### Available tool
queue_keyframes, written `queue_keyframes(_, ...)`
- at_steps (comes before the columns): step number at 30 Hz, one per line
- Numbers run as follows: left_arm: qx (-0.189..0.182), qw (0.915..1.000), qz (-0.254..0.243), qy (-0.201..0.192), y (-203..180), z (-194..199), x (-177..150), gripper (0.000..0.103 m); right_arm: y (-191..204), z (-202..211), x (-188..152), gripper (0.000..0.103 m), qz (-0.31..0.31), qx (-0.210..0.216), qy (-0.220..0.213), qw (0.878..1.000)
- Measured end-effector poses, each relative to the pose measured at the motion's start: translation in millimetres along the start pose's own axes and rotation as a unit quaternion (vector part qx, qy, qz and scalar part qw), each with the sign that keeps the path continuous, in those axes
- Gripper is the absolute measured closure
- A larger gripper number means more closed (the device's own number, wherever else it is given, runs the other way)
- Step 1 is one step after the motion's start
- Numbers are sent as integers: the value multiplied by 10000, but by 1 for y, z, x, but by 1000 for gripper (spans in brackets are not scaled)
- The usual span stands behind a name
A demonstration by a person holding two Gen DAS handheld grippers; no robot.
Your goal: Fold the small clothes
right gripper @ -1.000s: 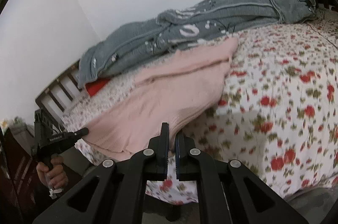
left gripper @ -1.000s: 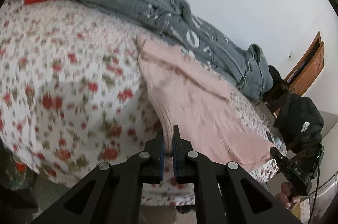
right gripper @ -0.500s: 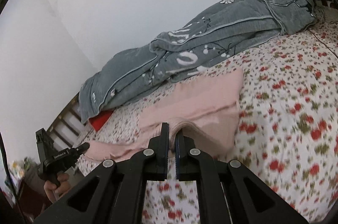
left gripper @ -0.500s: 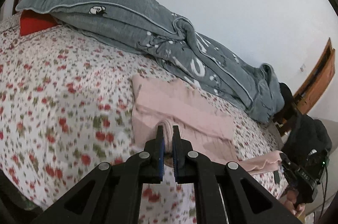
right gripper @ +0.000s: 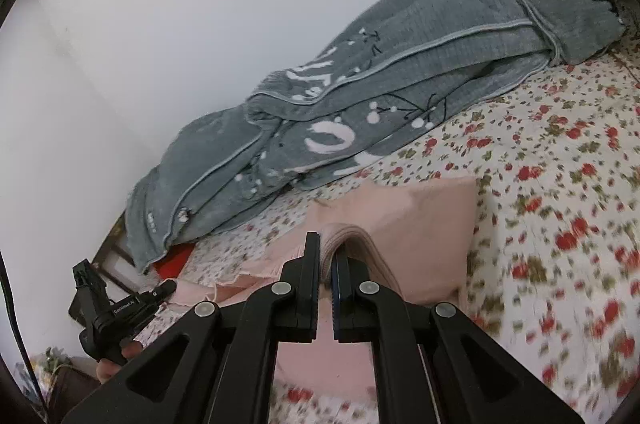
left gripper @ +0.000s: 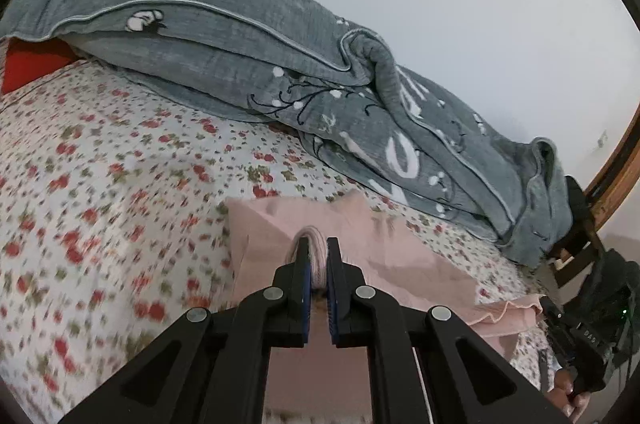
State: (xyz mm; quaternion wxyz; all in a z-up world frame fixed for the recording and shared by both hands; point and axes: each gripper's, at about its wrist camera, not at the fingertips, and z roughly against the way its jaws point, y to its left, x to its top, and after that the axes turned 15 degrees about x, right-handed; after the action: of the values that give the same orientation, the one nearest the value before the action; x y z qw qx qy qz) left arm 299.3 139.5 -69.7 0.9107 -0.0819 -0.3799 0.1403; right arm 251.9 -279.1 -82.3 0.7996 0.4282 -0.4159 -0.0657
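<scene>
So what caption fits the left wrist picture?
Left gripper pinches the pink garment over a floral bedsheet.

light: soft, even, dim | shadows: faint | blur: motion smear on foreground floral sheet [left gripper: 100,224] | edges: fisheye-bent, black-vignetted

A small pale pink garment [left gripper: 384,256] of soft ribbed knit is lying on the bed's floral sheet [left gripper: 120,192], partway between the near edge and the grey quilt along the far side. Its near hem is being lifted off the sheet and doubled back over the rest, forming a rounded fold. Two bunched spots of that hem are standing raised, and the cloth between them is sagging and rippling. The far part is resting flat, one corner pointing toward the quilt.
</scene>
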Motion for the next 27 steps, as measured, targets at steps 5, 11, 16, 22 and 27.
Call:
queue_keyframes(5,46,9999,48,87,-8,-51,14,96,-37,-45,21,98,-122,-194,199,9995)
queue_keyframes(11,185,9992,-11,349,-16,-111,25,93,-74,-90,32,98,-52,-720,469,9963)
queue_keyframes(16,263,9973,191,653,-3,-139,27,90,-92,-105,30,88,241,-1228,520,9908)
queue_keyframes(22,37,9977,-95,674,-2,-135,18,80,-87,-104,24,71,816,-1438,704,9837)
queue_keyframes(27,82,9984,-258,501,-6,-129,23,79,-97,-117,18,69,807,-1507,988,9803)
